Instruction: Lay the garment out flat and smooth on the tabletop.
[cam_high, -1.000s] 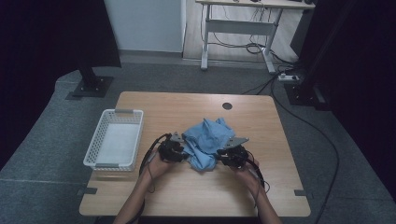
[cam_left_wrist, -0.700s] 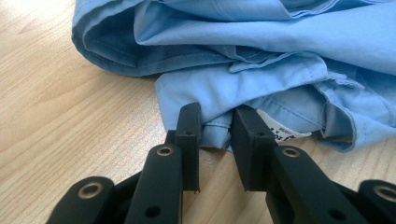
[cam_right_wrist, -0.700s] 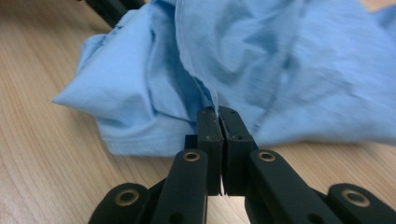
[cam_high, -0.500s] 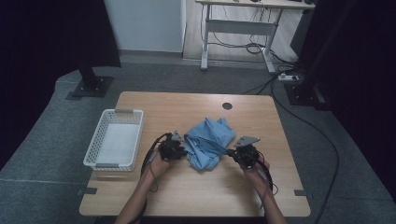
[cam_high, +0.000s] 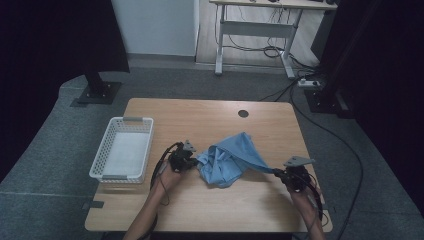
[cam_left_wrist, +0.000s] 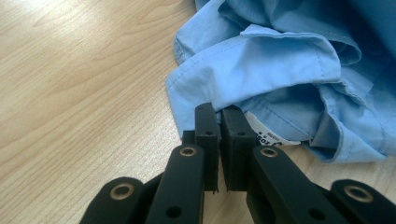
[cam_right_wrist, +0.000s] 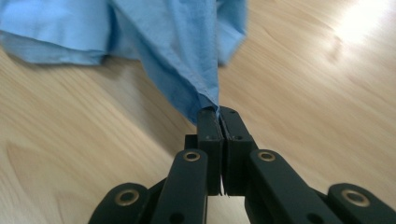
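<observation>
A crumpled light blue shirt lies at the middle of the wooden table. My left gripper sits at the shirt's left edge. In the left gripper view its jaws have just been closing and now pinch a fold of the shirt beside a white label. My right gripper is out near the table's right side, shut on a corner of the shirt, which runs taut from its tips back to the heap.
A white mesh basket with nothing in it stands at the table's left edge. A small round hole sits in the far part of the tabletop. Cables trail from both grippers toward the front edge. Bare wood lies in front of the shirt.
My right gripper has moved to the right with the shirt corner, drawing the cloth out into a taut strip. The left gripper has stayed at the shirt's left edge.
</observation>
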